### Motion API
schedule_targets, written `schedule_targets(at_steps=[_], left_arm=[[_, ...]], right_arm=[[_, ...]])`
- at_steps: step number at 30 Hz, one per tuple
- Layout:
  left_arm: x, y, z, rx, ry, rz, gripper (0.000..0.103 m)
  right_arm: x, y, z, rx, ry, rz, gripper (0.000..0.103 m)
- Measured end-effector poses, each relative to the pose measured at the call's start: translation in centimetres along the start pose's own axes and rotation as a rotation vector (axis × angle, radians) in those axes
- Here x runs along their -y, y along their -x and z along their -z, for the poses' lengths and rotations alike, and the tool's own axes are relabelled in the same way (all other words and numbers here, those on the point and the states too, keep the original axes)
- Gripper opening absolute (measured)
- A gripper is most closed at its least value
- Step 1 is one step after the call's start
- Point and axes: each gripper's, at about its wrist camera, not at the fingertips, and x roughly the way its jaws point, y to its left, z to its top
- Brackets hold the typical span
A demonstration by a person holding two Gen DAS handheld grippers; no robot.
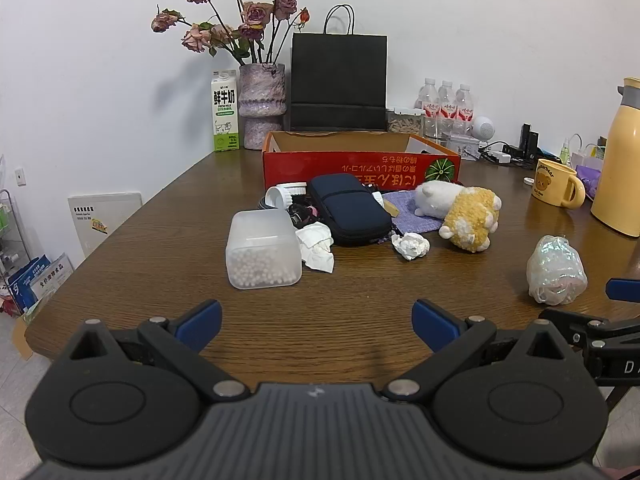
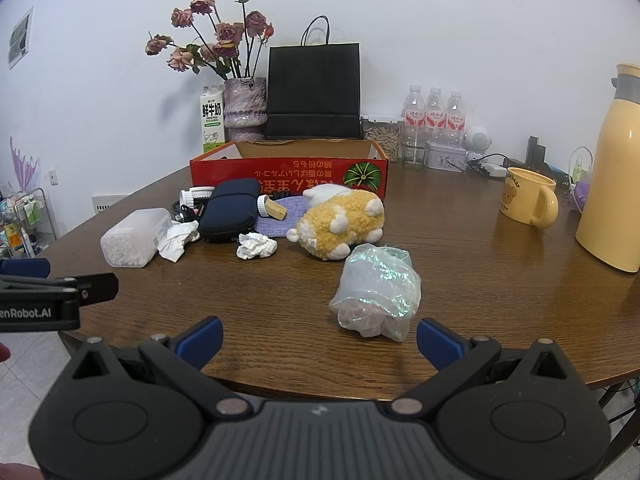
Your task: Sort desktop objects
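On the brown table (image 1: 168,240) lies a clutter pile: a frosted plastic box of white beads (image 1: 262,250) (image 2: 130,238), a navy zip case (image 1: 348,208) (image 2: 230,208), two crumpled tissues (image 1: 411,245) (image 2: 256,246), a yellow-and-white plush toy (image 1: 470,214) (image 2: 340,220) and an iridescent plastic bag (image 1: 556,270) (image 2: 376,290). Behind them stands an open red cardboard box (image 1: 360,166) (image 2: 288,172). My left gripper (image 1: 316,326) hovers open at the near table edge, short of the bead box. My right gripper (image 2: 320,344) is open too, just short of the plastic bag.
At the back stand a vase of dried roses (image 1: 262,104), a milk carton (image 1: 225,112), a black paper bag (image 1: 338,80) and water bottles (image 1: 446,100). A yellow mug (image 2: 528,196) and a tall yellow thermos (image 2: 612,168) stand at the right. A shelf rack (image 1: 12,240) is off the table's left.
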Motion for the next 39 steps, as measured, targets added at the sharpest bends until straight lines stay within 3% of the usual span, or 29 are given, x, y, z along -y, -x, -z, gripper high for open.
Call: schedule_targets(at_steps=[39], left_arm=[[-0.03,-0.12,0.18,-0.008,-0.005,0.025,0.103]], right_arm=[[-0.05,0.01,0.02,-0.005,0.0,-0.002,0.103]])
